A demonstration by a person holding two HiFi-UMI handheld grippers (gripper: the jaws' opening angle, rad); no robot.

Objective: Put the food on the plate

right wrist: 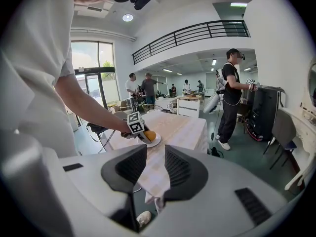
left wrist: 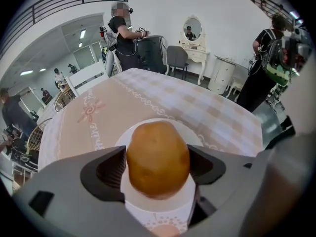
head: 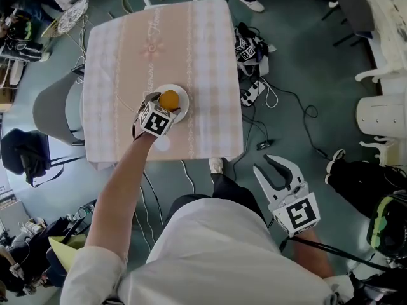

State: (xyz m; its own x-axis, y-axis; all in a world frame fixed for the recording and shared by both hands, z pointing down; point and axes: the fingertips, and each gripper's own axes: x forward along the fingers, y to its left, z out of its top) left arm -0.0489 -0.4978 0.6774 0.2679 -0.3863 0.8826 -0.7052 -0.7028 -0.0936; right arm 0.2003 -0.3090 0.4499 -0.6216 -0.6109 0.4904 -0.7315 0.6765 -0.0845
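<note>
A round, orange-brown piece of food (head: 169, 98) (left wrist: 158, 159) sits between the jaws of my left gripper (head: 170, 103) (left wrist: 158, 168), which is shut on it with both pads against its sides. It is just over the small white plate (head: 184, 96) (left wrist: 193, 135) near the front edge of the pink checked table (head: 191, 43). I cannot tell whether the food rests on the plate. My right gripper (head: 275, 165) (right wrist: 155, 164) hangs open and empty off the table, low at my right side. The right gripper view shows the food (right wrist: 150, 136) and plate (right wrist: 156, 142) from afar.
A grey chair (head: 54, 110) stands at the table's left. Cables and a power strip (head: 254, 93) lie on the floor to the table's right. White furniture (head: 381, 113) is at the far right. Several people stand around the room (right wrist: 229, 93).
</note>
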